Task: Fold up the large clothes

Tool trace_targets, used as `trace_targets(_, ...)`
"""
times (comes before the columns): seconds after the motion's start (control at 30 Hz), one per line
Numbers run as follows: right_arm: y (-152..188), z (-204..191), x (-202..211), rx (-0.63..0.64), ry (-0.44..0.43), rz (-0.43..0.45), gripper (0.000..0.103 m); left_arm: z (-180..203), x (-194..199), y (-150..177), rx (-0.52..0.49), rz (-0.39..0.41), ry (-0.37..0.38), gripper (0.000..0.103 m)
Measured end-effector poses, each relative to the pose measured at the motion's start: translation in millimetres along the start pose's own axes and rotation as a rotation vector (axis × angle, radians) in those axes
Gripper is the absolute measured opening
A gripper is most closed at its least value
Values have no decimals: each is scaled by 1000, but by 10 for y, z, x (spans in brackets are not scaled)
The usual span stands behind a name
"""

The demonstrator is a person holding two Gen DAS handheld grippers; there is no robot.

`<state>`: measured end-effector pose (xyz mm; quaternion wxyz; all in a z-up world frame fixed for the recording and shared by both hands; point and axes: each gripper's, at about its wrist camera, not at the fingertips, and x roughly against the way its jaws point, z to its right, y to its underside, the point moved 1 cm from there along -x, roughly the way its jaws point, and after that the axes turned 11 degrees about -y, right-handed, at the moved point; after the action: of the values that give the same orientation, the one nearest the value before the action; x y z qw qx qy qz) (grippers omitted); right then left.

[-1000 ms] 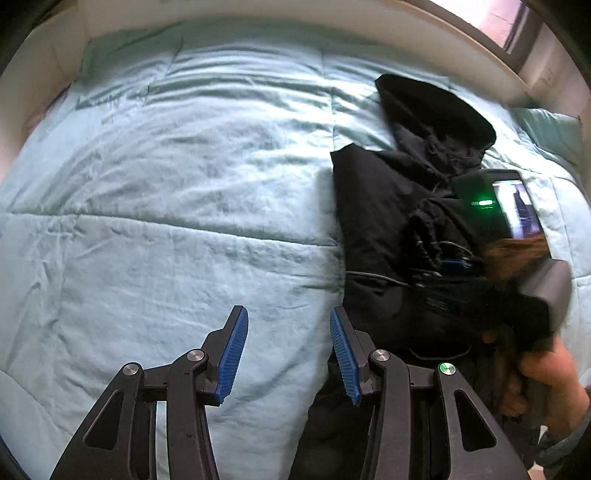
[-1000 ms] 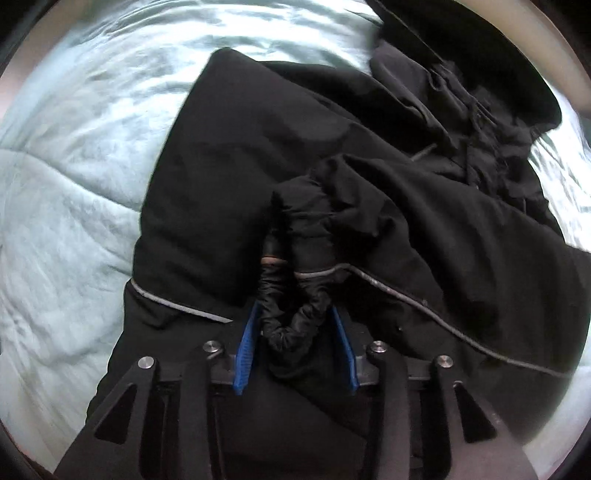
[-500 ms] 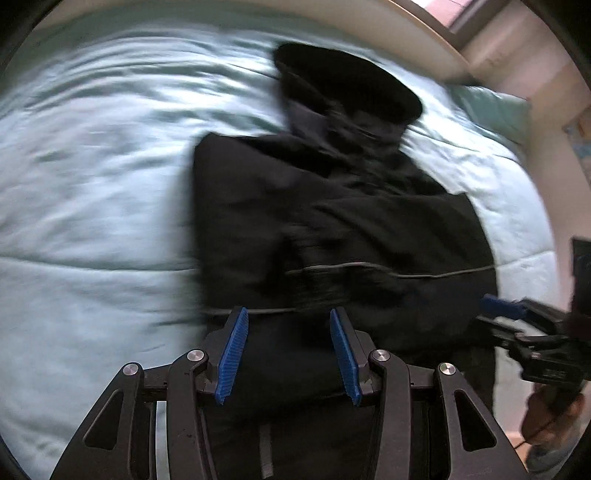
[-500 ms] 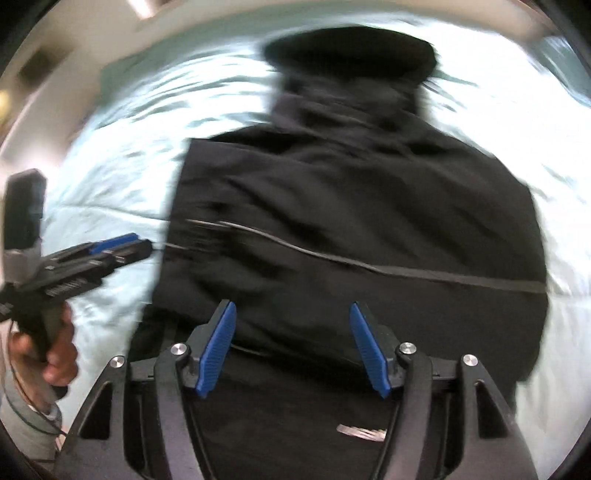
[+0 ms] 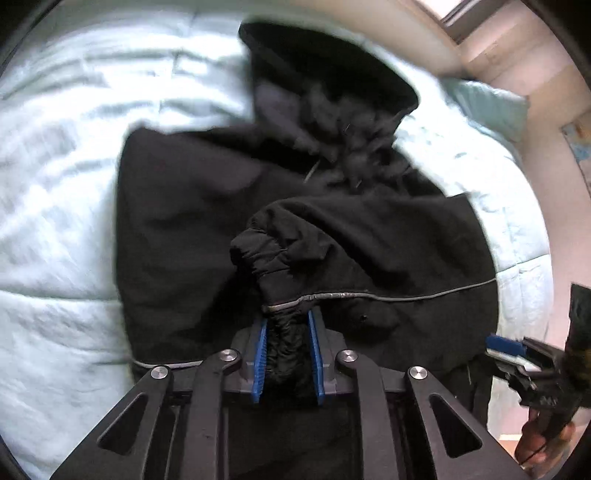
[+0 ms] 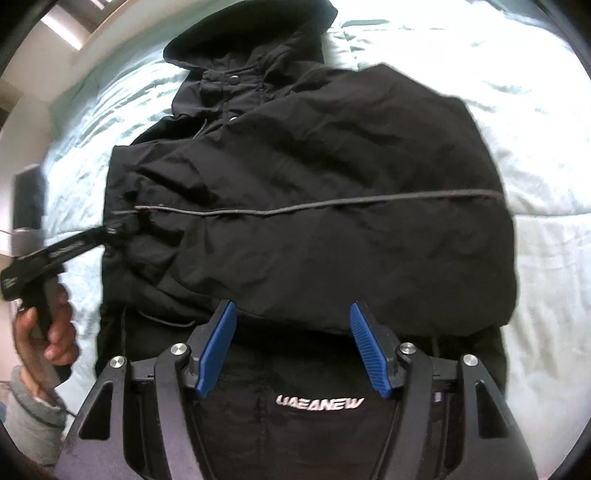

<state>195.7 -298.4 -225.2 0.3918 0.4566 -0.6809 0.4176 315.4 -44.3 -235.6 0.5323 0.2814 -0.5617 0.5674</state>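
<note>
A black hooded jacket (image 6: 314, 206) lies on a pale blue bed, hood toward the far side, with one sleeve folded across its chest. My left gripper (image 5: 286, 332) is shut on the cuff of that sleeve (image 5: 284, 254); it also shows at the left of the right wrist view (image 6: 107, 234), gripping the cuff at the jacket's left edge. My right gripper (image 6: 291, 332) is open and empty, hovering over the jacket's lower part near a white logo (image 6: 319, 402). It also shows at the right edge of the left wrist view (image 5: 506, 349).
The pale blue quilt (image 5: 59, 184) covers the bed around the jacket. A blue pillow (image 5: 491, 107) lies at the far right by the wall. A window frame (image 5: 465, 18) is at the top right. A dark object (image 6: 27, 199) stands left of the bed.
My right gripper let go of the sleeve cuff and pulled back, open. My left gripper swung over from the bare quilt and closed on that cuff.
</note>
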Motion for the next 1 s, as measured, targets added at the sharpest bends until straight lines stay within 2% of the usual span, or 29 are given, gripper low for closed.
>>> trace_targets(0.07, -33, -17, 118, 29, 52, 37, 67, -26, 278, -10, -3, 68, 15, 20)
trace_targets(0.17, -98, 19, 228, 39, 50, 69, 67, -278, 583, 7, 35, 113, 31, 20)
trace_targets(0.23, -156, 78, 211, 30, 72, 86, 67, -469, 564, 35, 48, 84, 28, 20)
trace_targets(0.27, -196, 127, 152, 18, 96, 84, 67, -577, 465, 70, 62, 53, -5, 20)
trace_targets(0.33, -271, 281, -37, -27, 160, 68, 67, -715, 191, 145, 87, -28, -48, 20)
trace_targets(0.37, -304, 368, -170, -47, 193, 56, 66, -773, 16, 207, 98, -70, -65, 24)
trace_targets(0.4, -325, 440, -307, -56, 213, 41, 66, -803, -118, 260, 108, -93, -57, 25)
trace_targets(0.47, -349, 530, -583, -62, 263, -17, 67, -792, -203, 298, 120, -100, -57, 27)
trace_targets(0.57, -372, 447, -713, -6, 311, -30, 74, -709, -159, 268, 76, -91, -98, 28)
trace_targets(0.67, -390, 433, -615, -7, 281, -44, 74, -698, 9, 229, 59, -67, -107, 35)
trace_targets(0.73, -405, 423, -404, -40, 226, -31, 72, -686, 251, 211, 43, -13, -123, 35)
trace_targets(0.83, -521, 241, 34, 26, 214, 78, 73, -706, 617, 204, 27, 85, -196, 35)
trace_targets(0.9, -651, 170, 107, 53, 205, 103, 73, -736, 770, 144, 60, 116, -177, 35)
trace_targets(0.93, -754, 154, 77, 53, 177, 106, 73, -698, 797, 103, 58, 123, -166, 35)
trace_targets(1.0, -893, 136, -84, 55, 188, 101, 73, -566, 780, 27, 27, 133, -142, 35)
